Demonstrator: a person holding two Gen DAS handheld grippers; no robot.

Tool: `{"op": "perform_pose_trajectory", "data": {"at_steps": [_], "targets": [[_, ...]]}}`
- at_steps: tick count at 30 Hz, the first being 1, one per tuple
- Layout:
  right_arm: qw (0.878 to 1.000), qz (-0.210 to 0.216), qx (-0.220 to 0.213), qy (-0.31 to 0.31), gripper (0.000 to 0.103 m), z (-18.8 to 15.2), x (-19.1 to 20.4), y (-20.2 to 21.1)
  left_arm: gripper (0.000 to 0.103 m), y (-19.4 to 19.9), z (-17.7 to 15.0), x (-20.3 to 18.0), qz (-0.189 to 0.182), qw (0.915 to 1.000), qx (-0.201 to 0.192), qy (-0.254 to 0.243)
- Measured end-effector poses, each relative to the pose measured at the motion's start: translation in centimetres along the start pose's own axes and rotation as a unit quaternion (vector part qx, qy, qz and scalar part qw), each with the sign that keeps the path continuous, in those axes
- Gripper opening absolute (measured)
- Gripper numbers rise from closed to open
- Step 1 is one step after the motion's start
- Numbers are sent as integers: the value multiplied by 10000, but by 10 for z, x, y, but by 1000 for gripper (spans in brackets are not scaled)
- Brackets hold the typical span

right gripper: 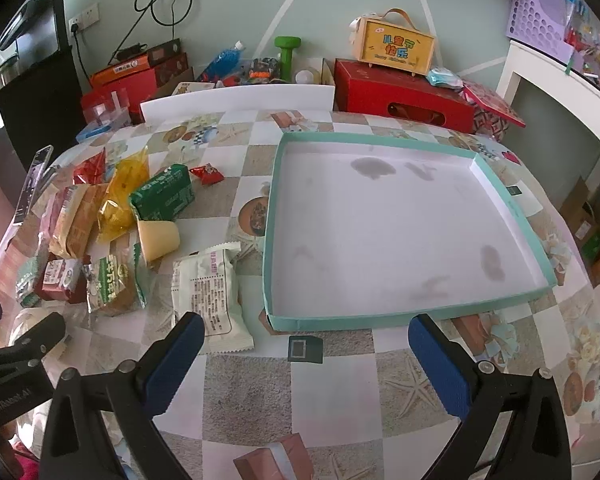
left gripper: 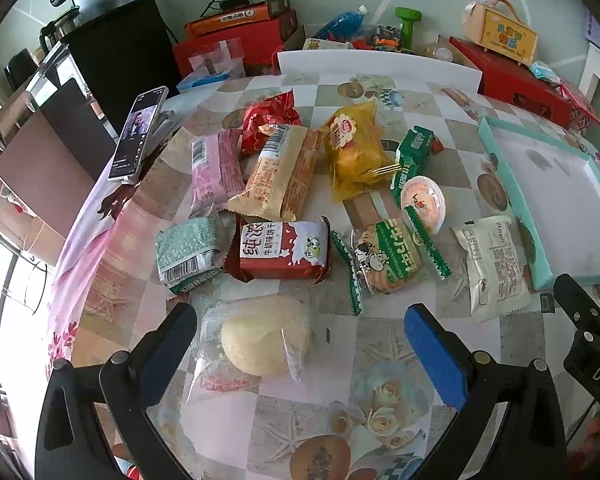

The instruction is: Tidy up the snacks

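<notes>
Left wrist view:
Left gripper (left gripper: 300, 344): jaws wide, empty, straddling a clear-wrapped pale round bun (left gripper: 260, 336) on the table's near edge.
Red milk-biscuit packet (left gripper: 284, 250): long axis left-right, beyond the bun.

Right wrist view:
Right gripper (right gripper: 306, 360): jaws wide, empty.
Shallow teal-rimmed white cardboard tray (right gripper: 400, 320): just ahead, long axis left-right.
White printed snack packet (right gripper: 210, 292): left of tray, pointing away.
</notes>
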State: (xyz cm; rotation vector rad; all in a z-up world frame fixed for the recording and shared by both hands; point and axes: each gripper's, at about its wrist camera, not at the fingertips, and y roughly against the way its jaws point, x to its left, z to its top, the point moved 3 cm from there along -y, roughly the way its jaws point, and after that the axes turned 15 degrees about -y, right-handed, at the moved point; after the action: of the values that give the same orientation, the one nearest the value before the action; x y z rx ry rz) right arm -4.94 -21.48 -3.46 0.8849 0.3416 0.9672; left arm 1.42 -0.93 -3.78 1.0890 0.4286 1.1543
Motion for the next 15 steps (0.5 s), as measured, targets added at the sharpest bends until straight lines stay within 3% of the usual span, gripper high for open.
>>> {"op": "perform_pose_trajectory", "data": {"at_steps": [15], "targets": [[10000,-12,1,-4,103,1,0,1,103,-3,1,-1,53,9999,105,14]]}}
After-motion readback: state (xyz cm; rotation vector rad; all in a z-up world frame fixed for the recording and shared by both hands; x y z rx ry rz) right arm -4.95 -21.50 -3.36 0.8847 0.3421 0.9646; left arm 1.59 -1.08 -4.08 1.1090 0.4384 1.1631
